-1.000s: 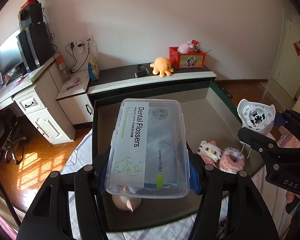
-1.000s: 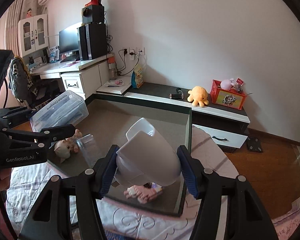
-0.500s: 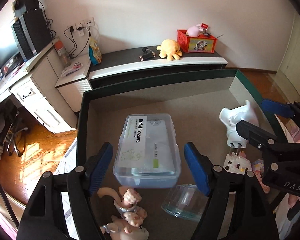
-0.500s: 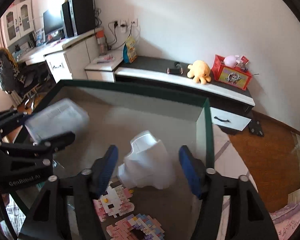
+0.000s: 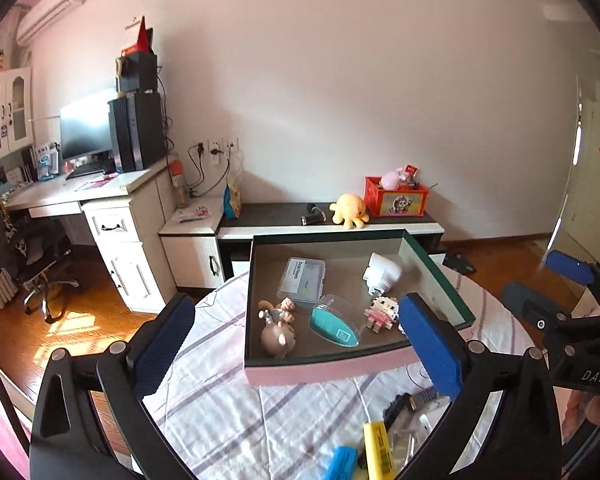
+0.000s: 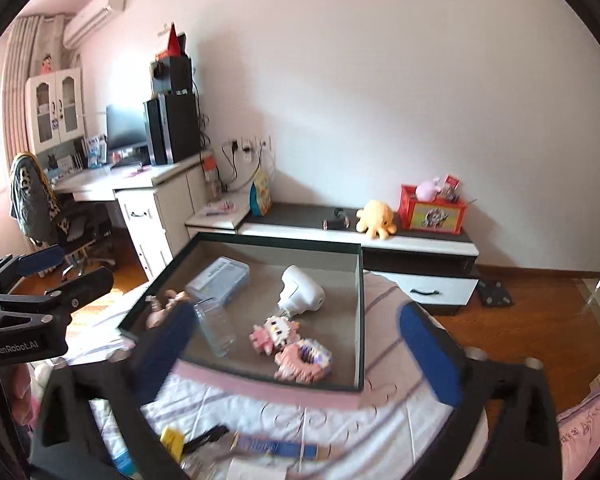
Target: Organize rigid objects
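A pink box (image 5: 352,366) with a dark rim (image 6: 360,320) stands on the bed. Inside it lie the clear Dental Flossers case (image 5: 301,285) (image 6: 219,280), the white plug adapter (image 5: 382,273) (image 6: 300,290), a pig figurine (image 5: 278,326), a clear capsule with a teal insert (image 5: 334,322), a pink block figure (image 5: 378,314) (image 6: 274,334) and a pink block ring (image 6: 304,362). My left gripper (image 5: 296,350) is open and empty, pulled back in front of the box. My right gripper (image 6: 296,354) is open and empty too, back from the box.
On the striped bedsheet (image 5: 228,420) near me lie a yellow highlighter (image 5: 376,454), a blue item (image 5: 340,462), a black item (image 5: 396,410) and a blue strip (image 6: 276,446). A low cabinet (image 5: 328,226) with a yellow plush (image 5: 348,210) and a red box (image 5: 396,200) stands behind.
Both grippers let go: the flossers case and the white adapter now lie in the box. Both grippers opened wide and drew back and up from the box.
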{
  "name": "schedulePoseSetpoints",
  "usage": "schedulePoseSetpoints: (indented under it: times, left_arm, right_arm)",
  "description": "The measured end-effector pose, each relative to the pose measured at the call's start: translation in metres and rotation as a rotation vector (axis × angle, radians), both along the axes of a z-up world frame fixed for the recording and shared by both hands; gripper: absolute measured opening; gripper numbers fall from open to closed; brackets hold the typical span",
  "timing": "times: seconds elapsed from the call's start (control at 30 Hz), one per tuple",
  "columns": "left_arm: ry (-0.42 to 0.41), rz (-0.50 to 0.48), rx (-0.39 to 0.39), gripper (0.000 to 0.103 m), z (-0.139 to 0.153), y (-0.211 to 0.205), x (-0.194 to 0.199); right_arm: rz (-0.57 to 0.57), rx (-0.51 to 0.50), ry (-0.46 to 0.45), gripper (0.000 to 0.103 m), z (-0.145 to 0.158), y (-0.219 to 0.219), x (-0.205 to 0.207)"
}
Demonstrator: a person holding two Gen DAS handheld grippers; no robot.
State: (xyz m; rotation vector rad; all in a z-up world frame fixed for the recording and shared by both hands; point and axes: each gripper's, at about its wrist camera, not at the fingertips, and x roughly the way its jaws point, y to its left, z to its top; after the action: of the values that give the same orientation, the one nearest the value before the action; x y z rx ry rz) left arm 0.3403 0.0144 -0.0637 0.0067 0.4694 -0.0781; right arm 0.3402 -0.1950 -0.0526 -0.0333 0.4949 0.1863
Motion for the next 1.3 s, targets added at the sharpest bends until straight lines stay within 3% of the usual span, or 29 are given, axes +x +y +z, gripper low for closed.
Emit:
schedulePoseSetpoints:
  times: [0.3, 0.57, 0.9, 1.3]
  left_arm:
    - [-0.129, 0.050, 0.023, 0.103, 0.016, -0.006, -0.139]
    - [-0.221, 0.053, 0.046, 0.103, 0.030, -0.011, -0.215]
    - [-0.265, 0.047, 0.038, 0.103, 0.043, -0.010, -0.245]
    - [-0.265, 0.051, 0.021, 0.103, 0.039, -0.007, -0.242]
  right_arm:
    - [-0.052, 0.032, -0.114, 0.103, 0.024, -0.001, -0.139]
    - [-0.068, 0.060, -0.175, 0.103, 0.033, 0.000, -0.221]
    - [-0.070, 0.062, -0.218, 0.103, 0.042, 0.004, -0.263]
    - [-0.064, 0.068, -0.215, 0.103, 0.038, 0.006, -0.265]
